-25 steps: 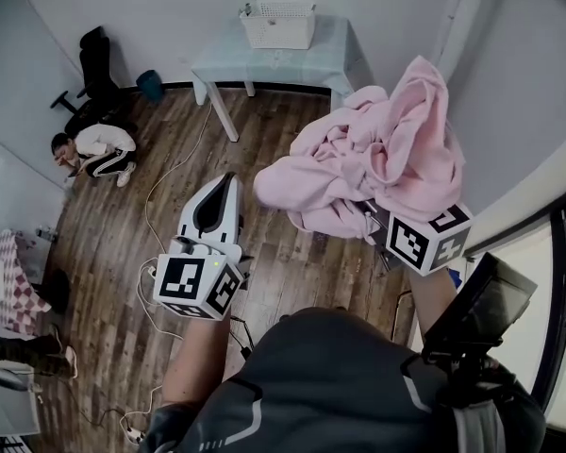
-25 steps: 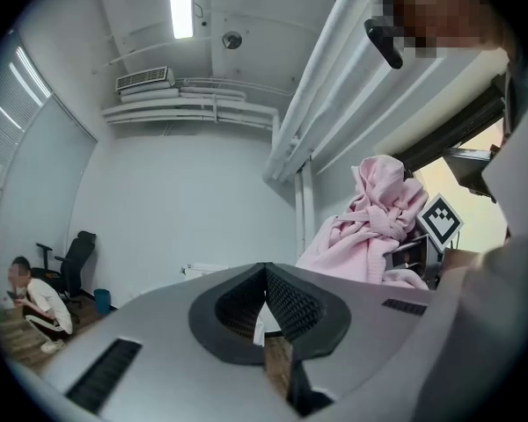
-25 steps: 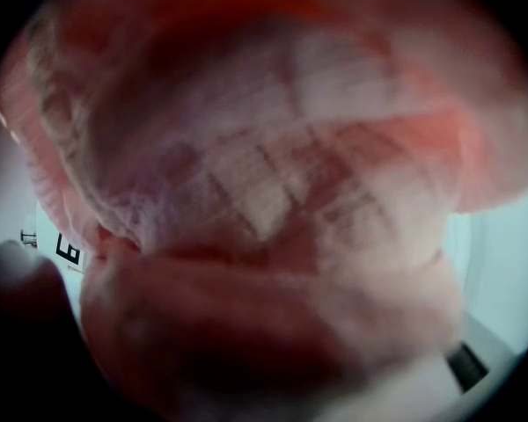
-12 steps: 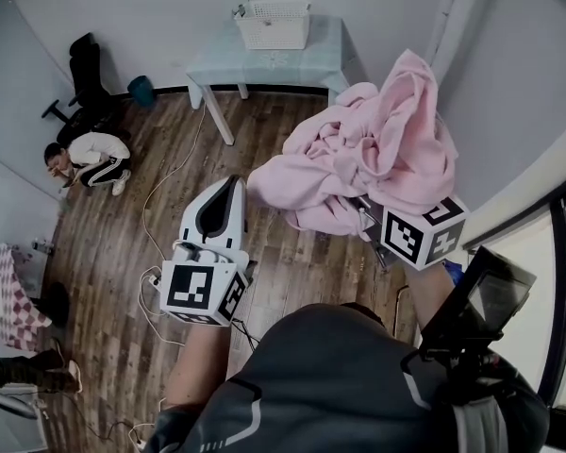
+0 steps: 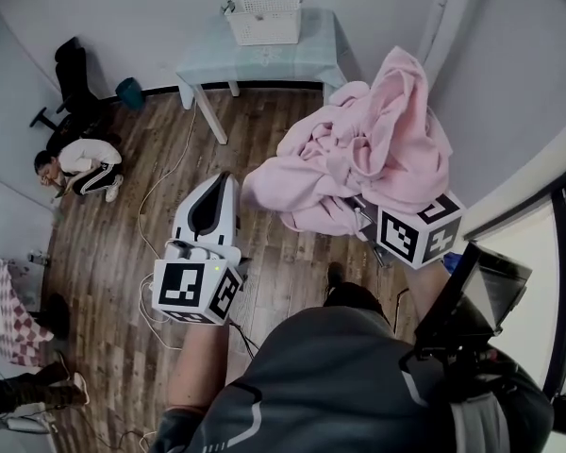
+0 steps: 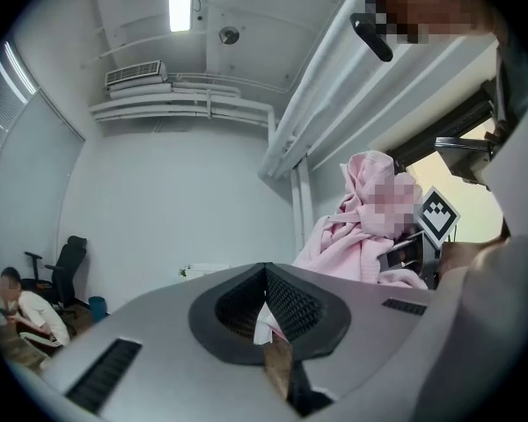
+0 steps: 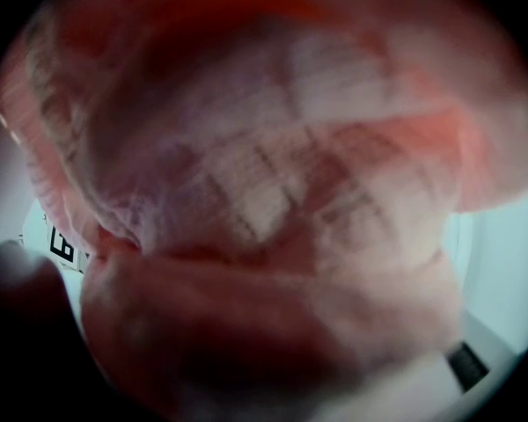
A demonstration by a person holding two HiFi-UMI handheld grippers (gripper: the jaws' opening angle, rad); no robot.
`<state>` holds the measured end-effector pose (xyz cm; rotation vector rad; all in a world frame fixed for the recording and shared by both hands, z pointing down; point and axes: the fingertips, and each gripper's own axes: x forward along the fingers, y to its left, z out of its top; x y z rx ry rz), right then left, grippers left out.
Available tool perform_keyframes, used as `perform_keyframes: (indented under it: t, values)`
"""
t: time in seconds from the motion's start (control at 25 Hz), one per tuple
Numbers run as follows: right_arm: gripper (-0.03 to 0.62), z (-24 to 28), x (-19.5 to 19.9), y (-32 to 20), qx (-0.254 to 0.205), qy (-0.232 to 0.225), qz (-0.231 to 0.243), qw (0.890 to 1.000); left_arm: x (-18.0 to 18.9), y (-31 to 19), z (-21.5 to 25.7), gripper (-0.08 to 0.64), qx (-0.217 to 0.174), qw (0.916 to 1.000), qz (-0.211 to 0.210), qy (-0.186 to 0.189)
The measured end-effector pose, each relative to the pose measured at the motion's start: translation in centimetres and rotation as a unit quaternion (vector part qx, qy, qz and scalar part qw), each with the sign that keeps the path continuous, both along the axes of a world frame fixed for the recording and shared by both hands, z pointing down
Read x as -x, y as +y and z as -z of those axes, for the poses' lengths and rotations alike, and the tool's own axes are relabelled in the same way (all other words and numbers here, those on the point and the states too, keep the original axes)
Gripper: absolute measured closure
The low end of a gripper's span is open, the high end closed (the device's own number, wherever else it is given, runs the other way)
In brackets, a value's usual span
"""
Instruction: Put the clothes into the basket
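Pinching the bundled clothes (image 5: 368, 159) high, the right gripper (image 5: 363, 220) spares them the floor; the left gripper (image 5: 223, 183), pressed together, holds nothing.

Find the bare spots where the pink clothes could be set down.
Free for the pink clothes: the table right of the basket, and the wood floor before the table. Crowded: the left, with seated person and chair.

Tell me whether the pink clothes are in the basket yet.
Out. The pink clothes hang bunched on the right gripper above the floor; the white basket sits apart on the far table.
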<state>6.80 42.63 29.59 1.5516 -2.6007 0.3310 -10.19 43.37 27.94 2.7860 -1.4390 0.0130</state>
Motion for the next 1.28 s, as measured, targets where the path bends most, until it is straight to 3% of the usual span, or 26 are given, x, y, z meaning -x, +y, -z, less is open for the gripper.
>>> perform_keyframes:
  t: [0.72, 0.96, 1.28]
  values:
    - [0.275, -2.5, -0.3, -1.1, -0.026, -0.037, 0.011, 0.999, 0.7, -1.6, -3.1, 0.551, 0.003, 0.9999, 0.013, -0.009]
    - [0.275, -1.6, -6.5, -18.3, -0.018, -0.039, 0.036, 0.998, -5.8, -18.7, -1.7, 0.551, 0.013, 0.999, 0.036, -0.025]
    - [0.275, -1.4, -9.8, -23.6, -0.023, -0.046, 0.036, 0.998, -9.4, -24.5, -1.0, 0.551, 0.013, 0.999, 0.029, -0.033]
